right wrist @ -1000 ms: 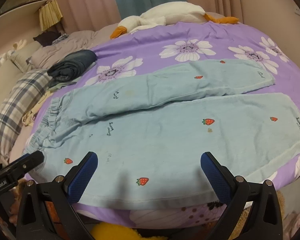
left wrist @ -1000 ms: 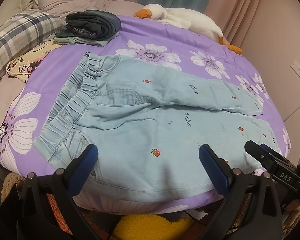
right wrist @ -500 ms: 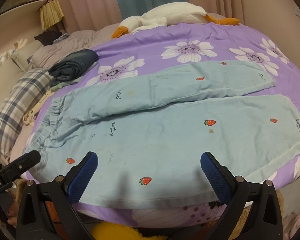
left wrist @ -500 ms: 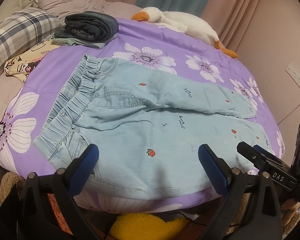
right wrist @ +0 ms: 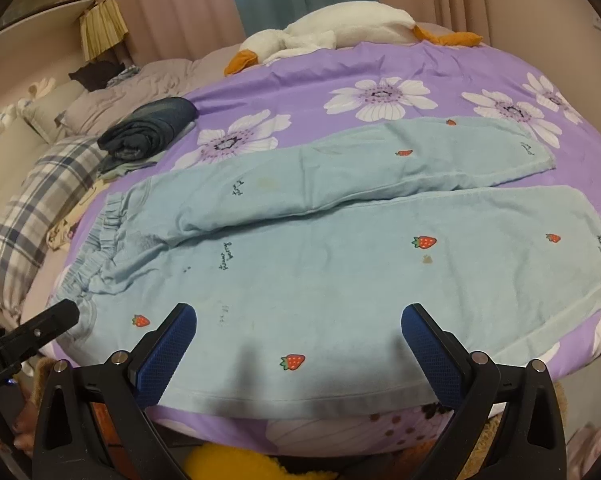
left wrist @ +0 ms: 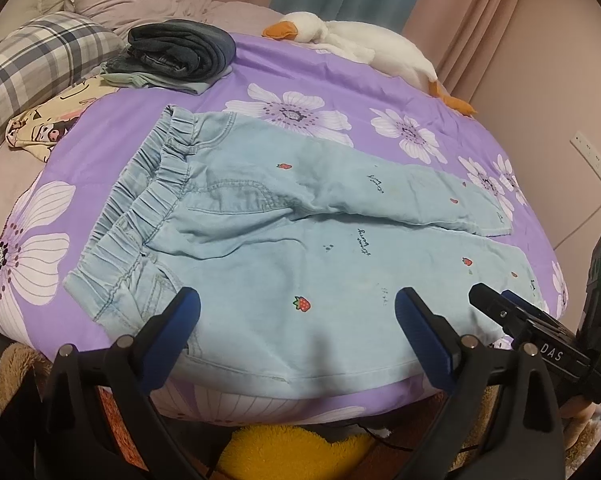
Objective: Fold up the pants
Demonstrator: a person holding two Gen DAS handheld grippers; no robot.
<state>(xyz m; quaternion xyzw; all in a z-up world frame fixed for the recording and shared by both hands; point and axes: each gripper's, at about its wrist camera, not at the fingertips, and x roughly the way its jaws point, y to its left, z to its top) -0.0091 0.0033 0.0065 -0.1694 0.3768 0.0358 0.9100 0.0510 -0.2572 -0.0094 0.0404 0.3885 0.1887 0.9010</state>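
Light blue pants (left wrist: 284, 240) with small strawberry prints lie flat on the purple flowered bedspread (left wrist: 308, 72), elastic waistband (left wrist: 148, 208) to the left and both legs spread to the right. In the right wrist view the pants (right wrist: 340, 248) fill the middle, the near leg hem (right wrist: 596, 240) at the right. My left gripper (left wrist: 296, 336) hovers open above the near edge by the waist. My right gripper (right wrist: 298, 344) hovers open above the near leg. Neither holds anything. Each gripper's body shows at the edge of the other's view.
A folded stack of dark jeans and other clothes (left wrist: 180, 56) sits at the back left. A white goose plush (left wrist: 356, 40) lies along the far edge. A plaid pillow (left wrist: 32, 68) and a cartoon-print cloth (left wrist: 48, 128) lie left. Something yellow (left wrist: 296, 452) sits below the bed's near edge.
Both views have shifted slightly; the left gripper has drifted a little back and up, so the pants sit lower in its frame. The pants have not moved.
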